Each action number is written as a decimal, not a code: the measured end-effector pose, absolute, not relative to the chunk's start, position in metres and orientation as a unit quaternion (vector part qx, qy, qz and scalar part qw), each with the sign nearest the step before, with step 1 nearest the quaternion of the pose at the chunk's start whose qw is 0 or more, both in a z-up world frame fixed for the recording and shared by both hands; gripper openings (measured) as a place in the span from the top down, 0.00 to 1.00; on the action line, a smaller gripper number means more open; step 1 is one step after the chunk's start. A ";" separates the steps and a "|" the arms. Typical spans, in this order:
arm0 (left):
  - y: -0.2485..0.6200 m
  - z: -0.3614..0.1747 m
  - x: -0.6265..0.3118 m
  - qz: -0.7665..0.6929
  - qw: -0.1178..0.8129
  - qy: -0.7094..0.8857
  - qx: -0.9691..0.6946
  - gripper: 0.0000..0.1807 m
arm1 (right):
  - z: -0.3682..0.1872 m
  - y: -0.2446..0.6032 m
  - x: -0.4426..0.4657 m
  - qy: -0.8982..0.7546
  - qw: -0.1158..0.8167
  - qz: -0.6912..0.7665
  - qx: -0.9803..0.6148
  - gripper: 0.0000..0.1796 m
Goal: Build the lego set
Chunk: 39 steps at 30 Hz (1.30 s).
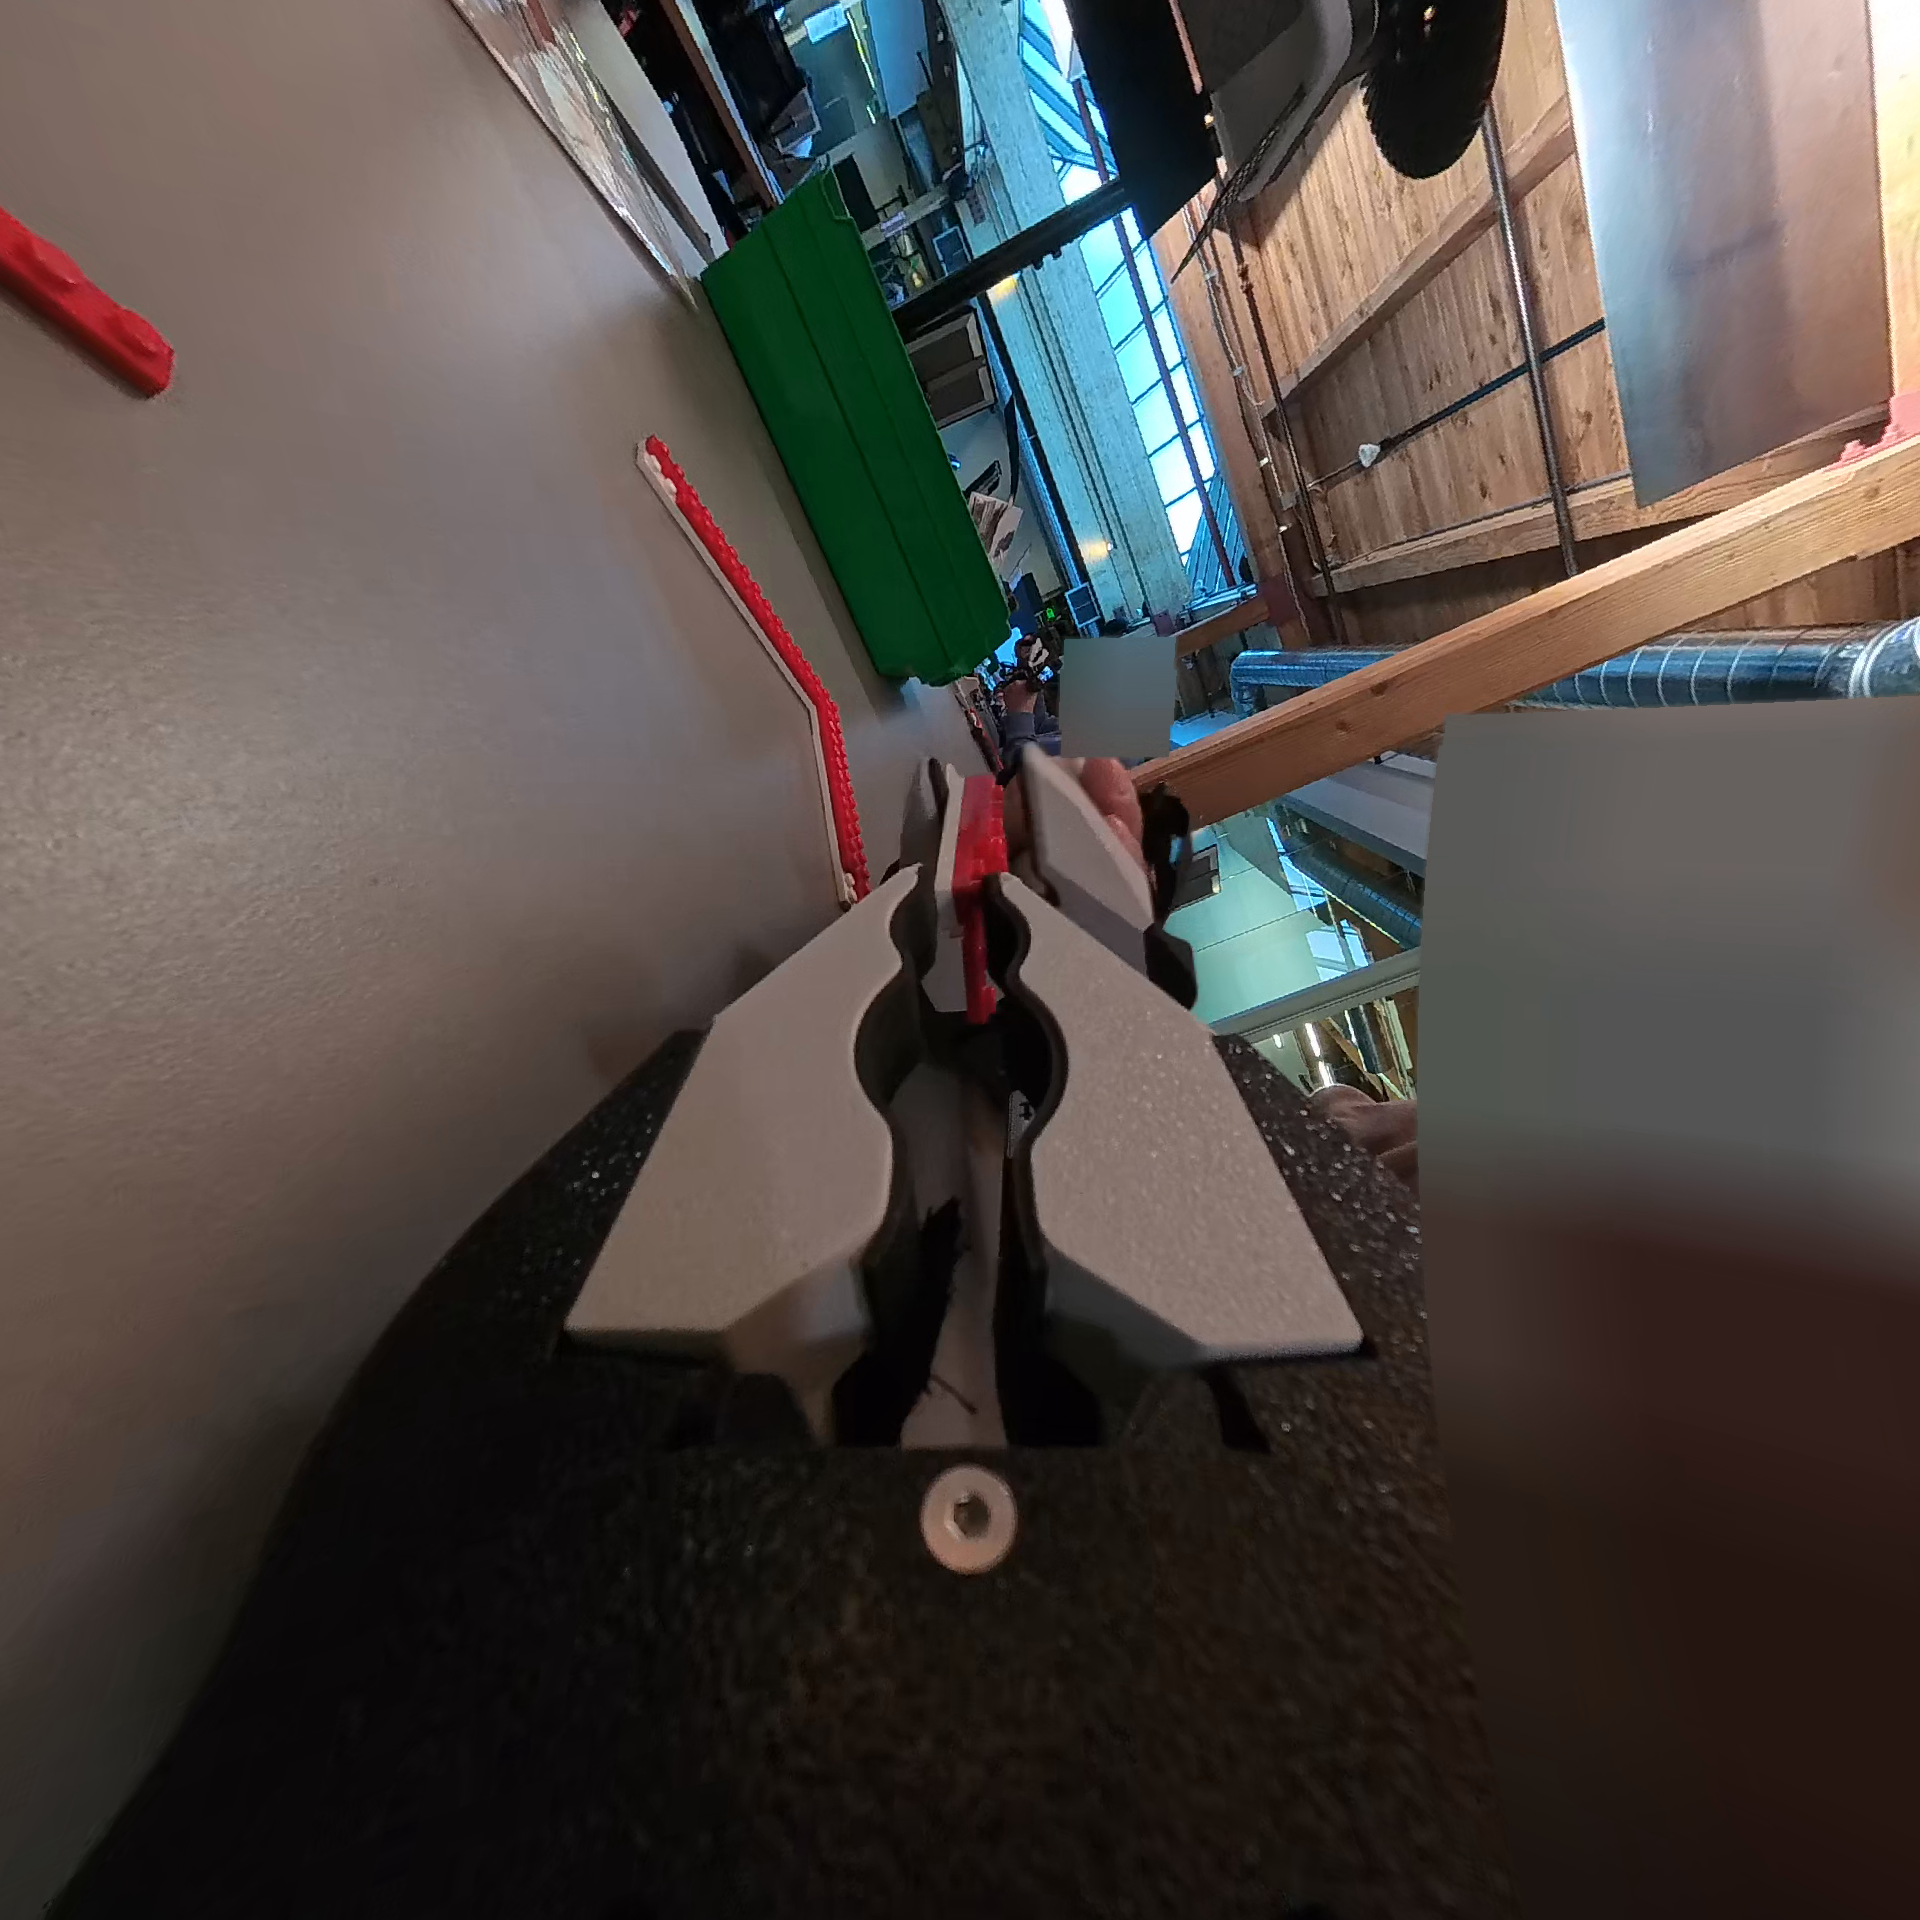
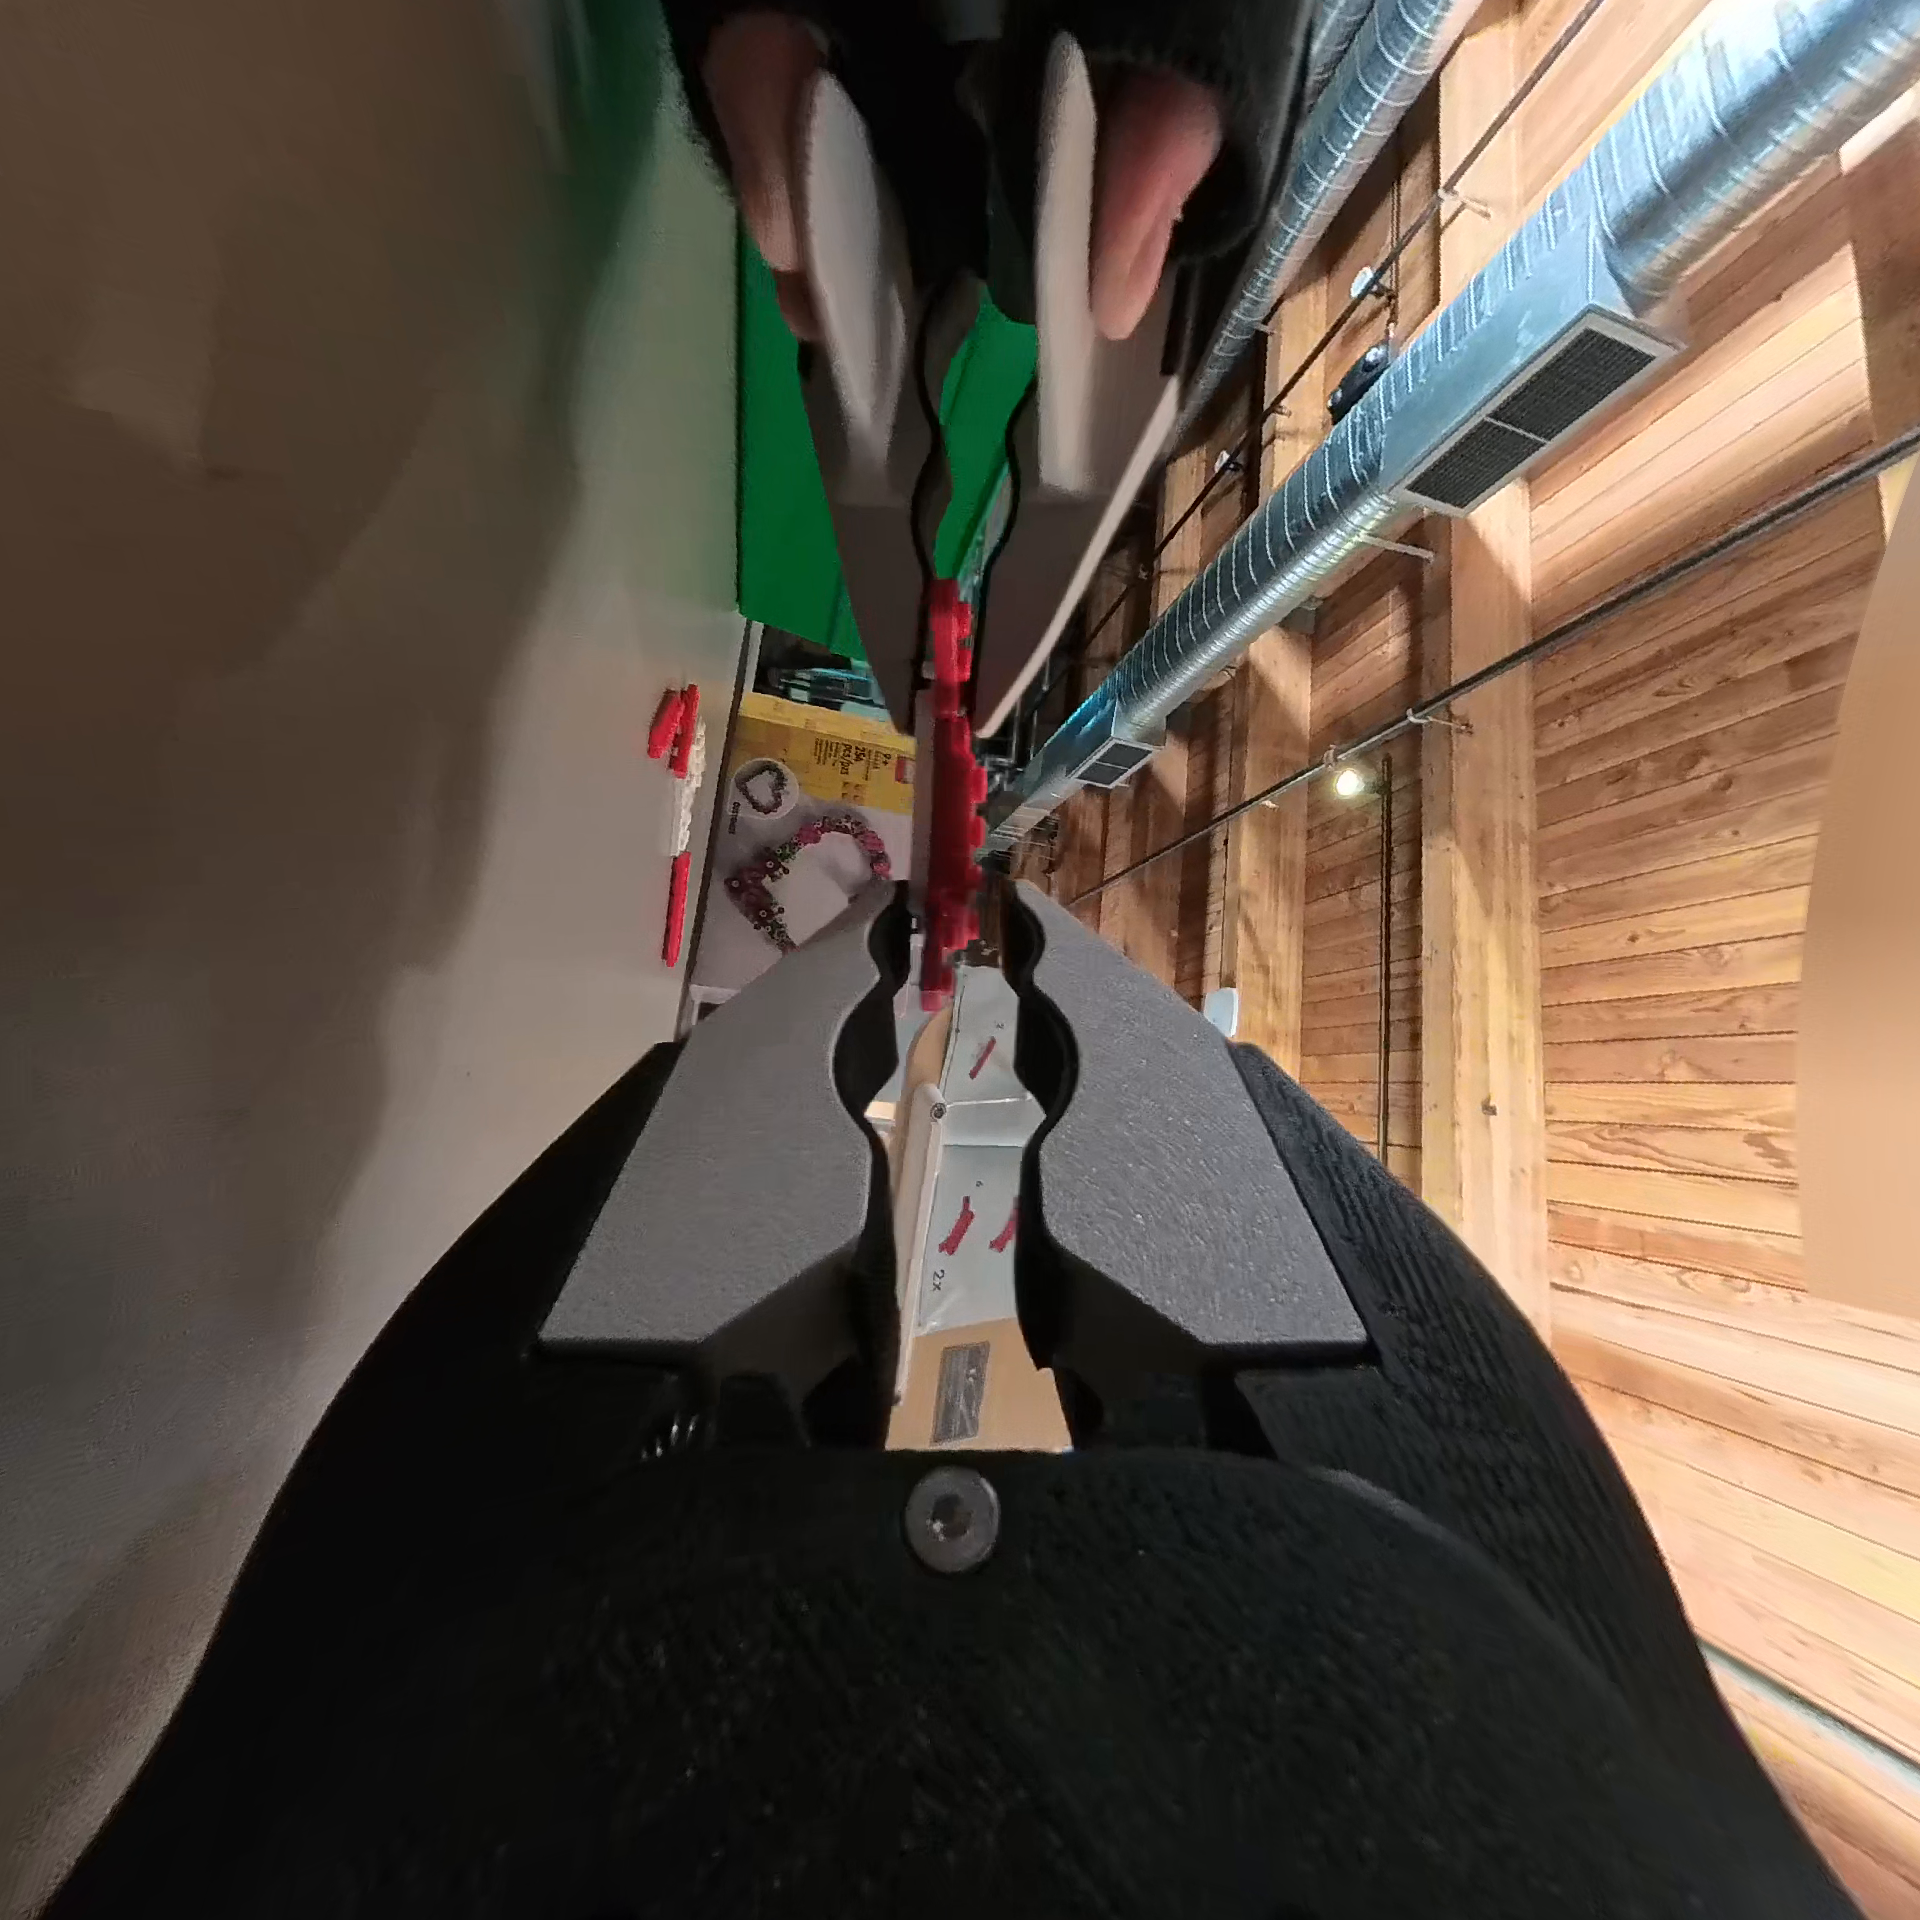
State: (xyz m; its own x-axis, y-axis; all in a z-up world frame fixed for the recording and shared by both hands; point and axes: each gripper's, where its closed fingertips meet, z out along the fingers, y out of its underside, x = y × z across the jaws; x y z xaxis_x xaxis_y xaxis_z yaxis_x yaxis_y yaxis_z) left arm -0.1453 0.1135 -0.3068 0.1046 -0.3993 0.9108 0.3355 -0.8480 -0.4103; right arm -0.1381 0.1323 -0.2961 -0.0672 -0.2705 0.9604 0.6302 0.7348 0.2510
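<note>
The green bin [image 1: 847, 436] stands on its place at the far edge of the table [image 1: 312, 831]; its inside is not visible from either view, so contents cannot be told. Beside it in the right wrist view lies a yellow box [image 2: 821, 764] w/ a heart picture, partly cut off by the tongs.

The red-and-white lego strip [image 1: 971, 894] is held in the air between both tools: left tongs [image 1: 961, 914] are closed on one end, right tongs [image 2: 951, 925] closed on the other end. Its middle part is blurry, and stud count is hard to make out.

On the table a long red-white lego piece [image 1: 774, 649] lies near the bin, and a red piece [image 1: 88, 307] is cut off at the left edge. An instruction sheet [image 2: 971, 1164] shows only through the gap of the right tongs. More loose red and white pieces [image 2: 681, 800] lie by the box, too small to tell apart.
</note>
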 end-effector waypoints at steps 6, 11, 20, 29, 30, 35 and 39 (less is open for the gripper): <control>0.113 -0.308 -0.145 -0.667 0.272 0.023 -0.693 0.96 | -0.299 0.132 -0.138 -0.660 0.659 -0.331 -0.144 0.95; 0.114 -0.308 -0.145 -0.665 0.276 0.021 -0.694 0.96 | -0.301 0.134 -0.137 -0.667 0.658 -0.303 -0.173 0.95; 0.120 -0.297 -0.154 -0.690 0.291 -0.005 -0.663 0.97 | -0.294 0.132 -0.124 -0.669 0.676 -0.212 -0.226 0.59; 0.119 -0.299 -0.152 -0.685 0.289 0.000 -0.669 0.96 | -0.267 0.173 -0.055 -0.609 0.699 -0.192 -0.321 0.72; 0.118 -0.300 -0.151 -0.685 0.287 0.002 -0.669 0.97 | -0.271 0.168 -0.060 -0.615 0.693 -0.106 -0.361 0.72; 0.109 -0.302 -0.142 -0.686 0.265 0.032 -0.677 0.96 | -0.273 0.106 -0.094 -0.597 0.523 0.362 -0.489 0.68; 0.098 -0.305 -0.132 -0.684 0.242 0.067 -0.684 0.97 | -0.293 0.088 -0.112 -0.630 0.450 0.378 -0.508 0.71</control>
State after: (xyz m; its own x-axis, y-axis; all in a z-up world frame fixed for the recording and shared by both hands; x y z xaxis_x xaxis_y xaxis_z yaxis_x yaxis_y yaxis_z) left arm -0.1316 0.0978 -0.3048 0.0545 -0.4229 0.9046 0.2406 -0.8737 -0.4229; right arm -0.1119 0.0878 -0.2933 -0.0789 0.9798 0.1836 0.2997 0.1990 -0.9331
